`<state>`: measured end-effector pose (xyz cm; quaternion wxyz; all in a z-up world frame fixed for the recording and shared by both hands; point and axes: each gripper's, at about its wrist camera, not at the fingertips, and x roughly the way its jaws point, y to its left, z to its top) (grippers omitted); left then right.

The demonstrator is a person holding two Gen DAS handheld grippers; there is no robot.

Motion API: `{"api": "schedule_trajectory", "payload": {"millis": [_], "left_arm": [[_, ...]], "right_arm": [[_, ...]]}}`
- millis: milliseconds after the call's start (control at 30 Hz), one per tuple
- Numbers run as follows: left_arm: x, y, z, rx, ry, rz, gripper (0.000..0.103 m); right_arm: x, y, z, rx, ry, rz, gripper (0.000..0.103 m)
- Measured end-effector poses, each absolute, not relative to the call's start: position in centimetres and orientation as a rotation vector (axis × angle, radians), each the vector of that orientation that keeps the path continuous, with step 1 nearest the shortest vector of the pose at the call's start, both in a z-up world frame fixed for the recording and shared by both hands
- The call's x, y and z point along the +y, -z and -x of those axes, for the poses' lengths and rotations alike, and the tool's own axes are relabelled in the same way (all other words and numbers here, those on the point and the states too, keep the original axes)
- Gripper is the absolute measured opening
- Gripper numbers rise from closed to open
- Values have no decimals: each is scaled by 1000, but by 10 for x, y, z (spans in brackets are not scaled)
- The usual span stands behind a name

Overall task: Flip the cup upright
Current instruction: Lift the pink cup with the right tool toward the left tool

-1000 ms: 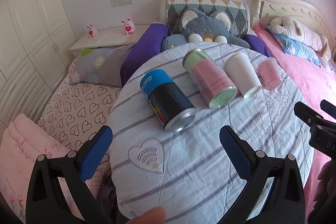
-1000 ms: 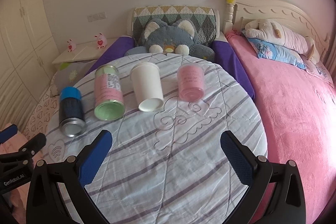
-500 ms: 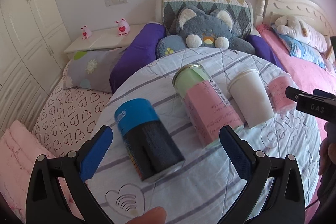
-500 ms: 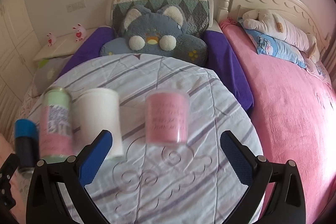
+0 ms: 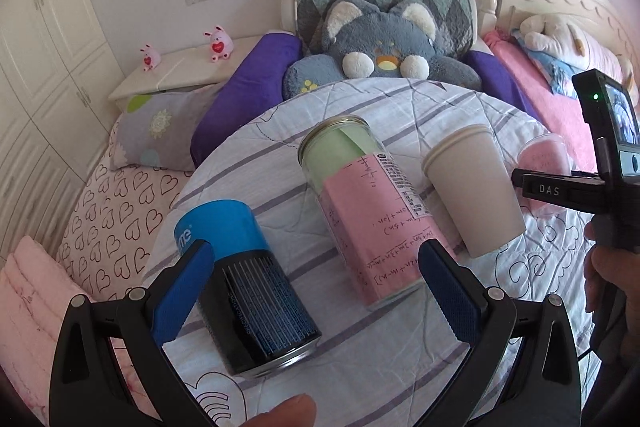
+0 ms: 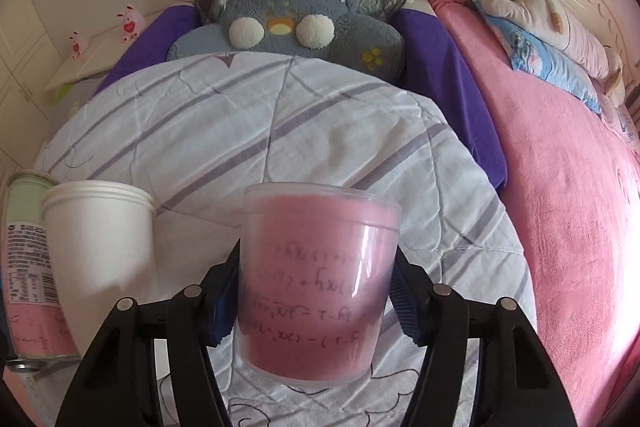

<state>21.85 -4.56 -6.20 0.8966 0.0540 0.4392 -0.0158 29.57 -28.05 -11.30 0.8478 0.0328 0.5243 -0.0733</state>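
A clear plastic cup with a pink paper lining (image 6: pixel 316 283) lies on its side on the round table with the striped cloth (image 6: pixel 248 131). My right gripper (image 6: pixel 314 303) has both fingers closed against its sides. The cup shows at the right edge of the left wrist view (image 5: pixel 542 157), behind the right gripper's body (image 5: pixel 576 187). My left gripper (image 5: pixel 316 291) is open and empty, just above a blue and black can (image 5: pixel 248 287) and a pink and green jar (image 5: pixel 368 211), both lying down. A white paper cup (image 5: pixel 476 195) lies between jar and pink cup.
A grey cat plush (image 5: pixel 380 47) and purple cushions (image 5: pixel 244 95) sit behind the table. A pink bed (image 6: pixel 568 167) is at the right, with pillows and a plush. A heart-print mattress (image 5: pixel 116 211) and white wardrobe (image 5: pixel 44 39) are at the left.
My right gripper moved forward to the pink cup and closed on its sides. My left gripper moved closer and lower over the blue can and the jar, still open.
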Motion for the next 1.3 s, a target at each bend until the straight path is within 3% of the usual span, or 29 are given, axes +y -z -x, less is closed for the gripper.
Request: {"api": "schedule_trajectory", "payload": {"millis": [267, 500, 867, 1300], "left_arm": [[-34, 47, -196, 883, 24, -100, 103], [-12, 39, -152, 871, 18, -79, 103], [18, 50, -81, 901, 5, -97, 103], [25, 42, -58, 879, -2, -79, 103]], "right_arm": [[-280, 90, -263, 1061, 122, -113, 63], [-249, 68, -181, 1045, 45, -136, 63], [-167, 102, -94, 1109, -57, -148, 64], [-153, 115, -86, 1113, -32, -133, 64]]}}
